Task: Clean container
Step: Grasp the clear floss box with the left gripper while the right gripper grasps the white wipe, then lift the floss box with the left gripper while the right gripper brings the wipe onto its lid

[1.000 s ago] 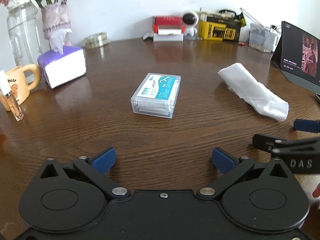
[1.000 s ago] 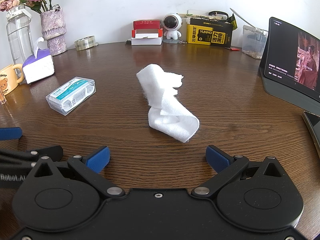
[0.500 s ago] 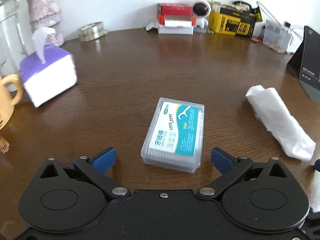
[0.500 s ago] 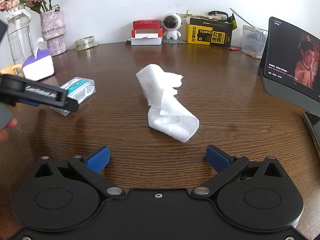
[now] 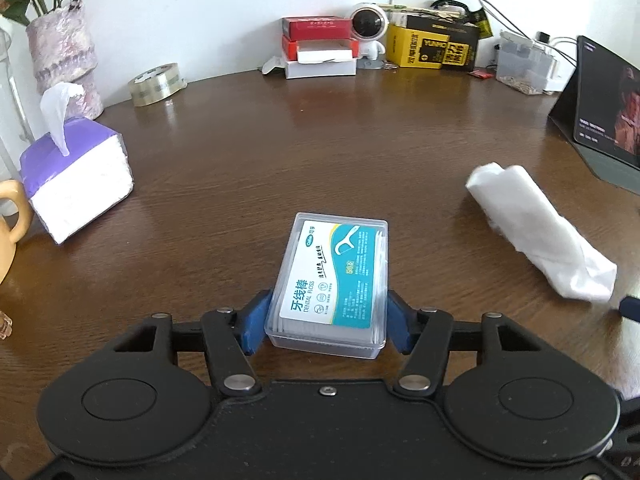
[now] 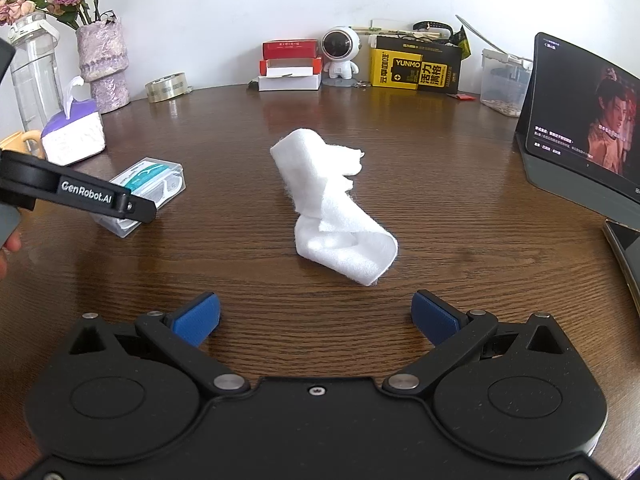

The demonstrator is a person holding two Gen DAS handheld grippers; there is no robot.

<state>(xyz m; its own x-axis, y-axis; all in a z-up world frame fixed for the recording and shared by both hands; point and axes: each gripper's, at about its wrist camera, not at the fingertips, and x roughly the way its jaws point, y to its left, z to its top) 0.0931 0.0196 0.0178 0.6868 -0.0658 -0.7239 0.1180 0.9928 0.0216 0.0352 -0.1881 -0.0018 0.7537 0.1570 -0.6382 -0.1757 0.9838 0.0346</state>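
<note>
Left claw (image 5: 327, 322) clamped on the clear dental floss box (image 5: 334, 280), blue pads (image 5: 253, 322) pressed against both long sides at its near end; the box lies flat on the brown wooden table (image 5: 320, 152), label up, far end pointing away from the camera. In the right wrist view the same box (image 6: 154, 184) sits left of centre, partly hidden behind the black arm of the left claw (image 6: 132, 206). Right claw (image 6: 316, 318) wide, nothing between its pads, low over the table. White crumpled cloth (image 6: 332, 208) just ahead of the right claw, lying loose, well apart from the box; in the left view the cloth (image 5: 540, 236) is off to the right. Purple-topped tissue pack (image 5: 76, 184) at left, a yellow mug (image 5: 12, 224) beside it at the frame edge. Tape roll (image 5: 158, 84), red-and-white boxes (image 5: 320, 52), small astronaut figure (image 5: 370, 28) and yellow-black box (image 5: 432, 46) along the back wall. Tablet (image 6: 588, 128) propped at right, screen lit. Vase with flowers (image 6: 104, 64) and clear bottle (image 6: 34, 76) at back left.
</note>
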